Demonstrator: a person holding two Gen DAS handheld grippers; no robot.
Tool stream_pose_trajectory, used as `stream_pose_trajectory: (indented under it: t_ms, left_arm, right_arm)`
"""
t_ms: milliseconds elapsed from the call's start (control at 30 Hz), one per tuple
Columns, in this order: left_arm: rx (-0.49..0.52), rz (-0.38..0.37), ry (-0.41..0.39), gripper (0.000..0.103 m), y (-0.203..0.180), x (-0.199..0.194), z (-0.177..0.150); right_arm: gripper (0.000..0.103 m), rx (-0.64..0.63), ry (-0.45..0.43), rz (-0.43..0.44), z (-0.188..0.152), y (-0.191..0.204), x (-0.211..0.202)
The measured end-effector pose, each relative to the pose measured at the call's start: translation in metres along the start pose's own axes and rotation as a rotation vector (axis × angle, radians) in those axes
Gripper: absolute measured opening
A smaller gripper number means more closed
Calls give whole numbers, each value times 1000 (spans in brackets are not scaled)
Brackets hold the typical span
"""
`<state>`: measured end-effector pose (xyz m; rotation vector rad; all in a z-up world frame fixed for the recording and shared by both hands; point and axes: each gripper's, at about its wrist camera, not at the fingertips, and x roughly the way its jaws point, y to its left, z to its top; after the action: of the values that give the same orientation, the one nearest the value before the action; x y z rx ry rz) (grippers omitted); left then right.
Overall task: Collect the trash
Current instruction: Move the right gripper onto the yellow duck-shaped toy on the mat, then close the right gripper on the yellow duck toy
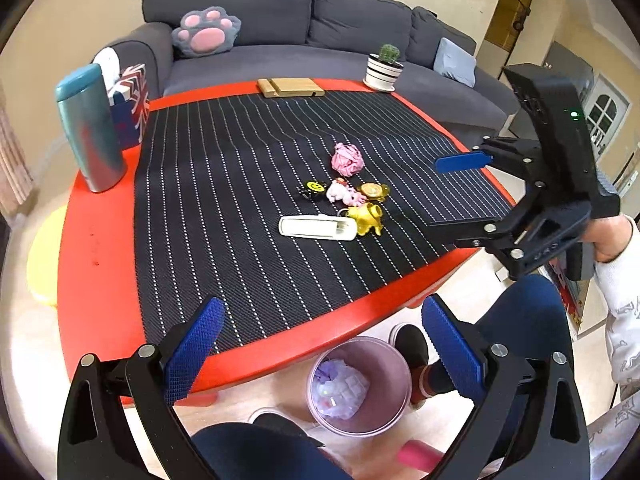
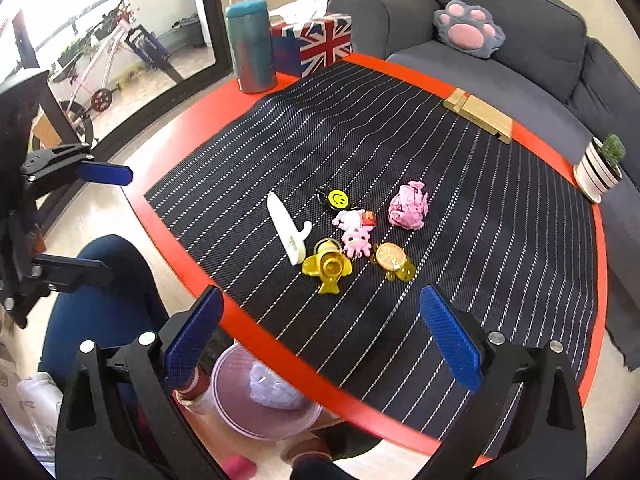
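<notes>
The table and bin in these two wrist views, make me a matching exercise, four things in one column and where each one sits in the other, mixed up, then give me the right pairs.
Things:
1. crumpled pink paper ball
2. potted cactus
3. teal tumbler
4. pale purple trash bin

Places:
A. on the red table edge beside the Union Jack tissue box
B. on the floor below the table's near edge
C. on the striped mat, just beyond the small toys
D. at the far table corner, nearest the sofa

Pairs: 1-C, 2-D, 3-A, 4-B
</notes>
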<state>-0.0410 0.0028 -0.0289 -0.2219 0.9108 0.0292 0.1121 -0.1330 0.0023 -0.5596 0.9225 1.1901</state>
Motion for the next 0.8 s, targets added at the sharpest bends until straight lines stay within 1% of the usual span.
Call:
stream_pose_trajectory:
  t_ms: [100,200,267,333,400,500,567,633,700,733,800]
  left_arm:
    - [-5,0,5,95,2,4,1]
    - [-11,-1,11,95,5,7,0]
    - [-16,-1,14,95,8,9,1]
    - [-21,0,17,95,10,11,1]
    - [-25,1,19,95,12,12,1]
    - [-30,3,24,95,15,14,1]
    - [-33,4,27,95,17,16,1]
    - [-35,3,29,95,17,17,0]
    - [-37,2,32,95,18,19,0]
    - [-38,2,34,95,19,19,0]
    - [-39,1,36,95,19,20,0]
  right_arm:
    - [95,-21,18,8,5,-3,12]
    - [86,-35,51,21,8,-6,26]
    - [82,-43,64,29,9,-7,32]
    - [73,-46,78,46,10,-9,40]
    - [70,-47,92,60,11,-11,47]
    - [60,-48,98,75,11,-12,53]
    - [56,-49,101,74,11,-13,55]
    - [47,-51,104,80,11,-14,58]
    - [43,-57,108,83,11,-13,60]
    - [38,-59,110,87,11,-13,61]
    - [33,-63,114,90,11,-13,62]
